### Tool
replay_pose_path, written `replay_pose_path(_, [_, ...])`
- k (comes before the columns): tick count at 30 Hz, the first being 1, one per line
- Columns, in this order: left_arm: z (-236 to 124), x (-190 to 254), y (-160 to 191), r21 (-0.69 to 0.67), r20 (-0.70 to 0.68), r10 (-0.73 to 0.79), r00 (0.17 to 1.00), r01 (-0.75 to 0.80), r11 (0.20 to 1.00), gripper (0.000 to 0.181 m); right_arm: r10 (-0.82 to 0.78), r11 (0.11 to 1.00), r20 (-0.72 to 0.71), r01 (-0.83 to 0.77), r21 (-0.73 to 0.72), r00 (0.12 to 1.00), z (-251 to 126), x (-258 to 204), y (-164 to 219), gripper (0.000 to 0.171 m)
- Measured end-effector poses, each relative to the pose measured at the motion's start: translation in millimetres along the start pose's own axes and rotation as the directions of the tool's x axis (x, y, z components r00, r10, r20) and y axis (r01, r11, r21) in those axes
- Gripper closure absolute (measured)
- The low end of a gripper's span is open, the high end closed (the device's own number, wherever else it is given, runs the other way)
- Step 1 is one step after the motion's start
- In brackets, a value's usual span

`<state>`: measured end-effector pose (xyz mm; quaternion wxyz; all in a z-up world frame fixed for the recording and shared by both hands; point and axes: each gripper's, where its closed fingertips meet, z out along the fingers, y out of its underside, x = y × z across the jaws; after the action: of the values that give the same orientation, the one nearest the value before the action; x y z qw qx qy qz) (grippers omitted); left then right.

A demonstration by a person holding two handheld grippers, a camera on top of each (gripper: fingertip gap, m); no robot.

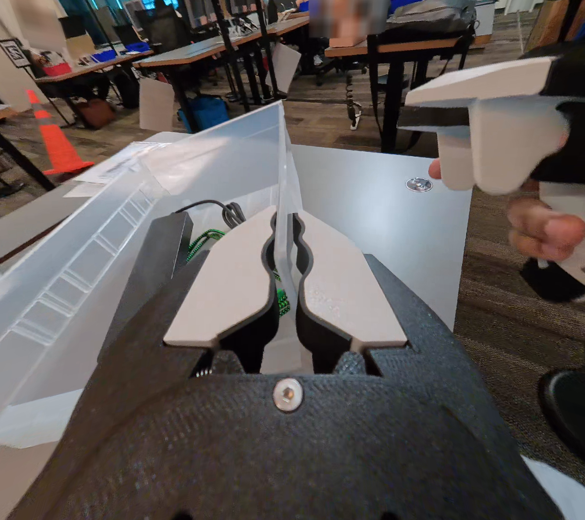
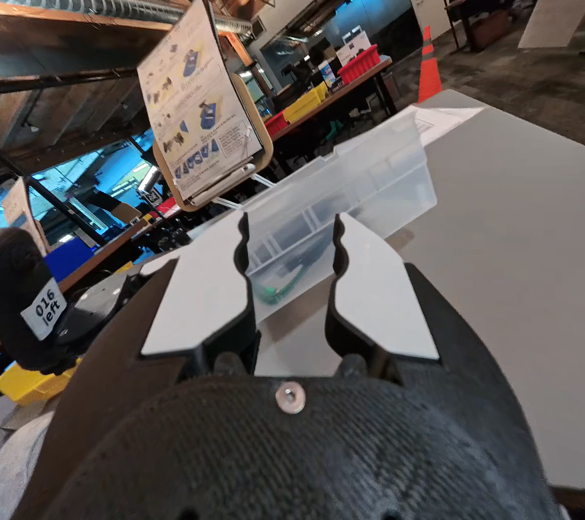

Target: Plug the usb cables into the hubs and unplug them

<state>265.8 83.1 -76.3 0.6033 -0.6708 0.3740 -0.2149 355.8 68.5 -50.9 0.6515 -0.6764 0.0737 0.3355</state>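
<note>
A clear plastic bin [image 1: 95, 251] stands on a grey table [image 1: 380, 220]. Inside it lie a black hub [image 1: 171, 239], a green braided cable [image 1: 205, 239] and a black cable [image 1: 231, 210]. My left gripper [image 1: 286, 217] is shut on the bin's thin right wall, which runs up between the fingers. My right gripper [image 2: 291, 217] is open and empty, above the table and pointing at the bin [image 2: 380, 176], where the green cable [image 2: 275, 293] shows through the wall. In the left wrist view the right gripper [image 1: 408, 112] hangs at the upper right, held by a hand.
A clipboard with an instruction sheet [image 2: 202, 112] stands behind the bin. Papers lie on the table's far corner [image 2: 443, 122]. The left gripper's body [image 2: 31, 315] is at the right view's left edge. An orange cone [image 1: 53, 138] and other desks stand beyond the table.
</note>
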Motion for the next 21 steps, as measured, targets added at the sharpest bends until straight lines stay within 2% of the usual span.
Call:
replay_pose_path(5, [39,29,7,0.000,-0.043,-0.015,0.999,0.015,1.000,0.175,0.020,0.998,-0.092,-0.025,-0.053,0.996,-12,26,14,0.115])
replay_pose_path(10, [53,53,18,-0.066,-0.202,-0.183,0.962,0.173,0.983,0.170,0.020,0.992,-0.140,-0.037,-0.119,0.990,-19,35,32,0.112])
replay_pose_path(13, [23,60,1,-0.052,-0.340,-0.335,0.879,0.338,0.940,0.157,0.079,0.993,-0.109,-0.088,-0.077,0.991,-22,15,29,0.106])
replay_pose_path(15, [-10,58,-1,-0.060,-0.388,-0.357,0.850,0.363,0.930,0.150,0.018,0.997,-0.091,-0.025,-0.072,0.996,-20,-4,30,0.100])
replay_pose_path(19, [-66,28,32,-0.102,-0.327,-0.262,0.908,0.241,0.965,0.150,-0.227,0.961,-0.058,0.214,-0.173,0.972,-1,-30,67,0.073])
replay_pose_path(21, [-88,10,52,-0.132,-0.274,-0.254,0.928,0.225,0.965,0.150,-0.339,0.915,-0.053,0.316,-0.251,0.939,10,-30,85,0.068])
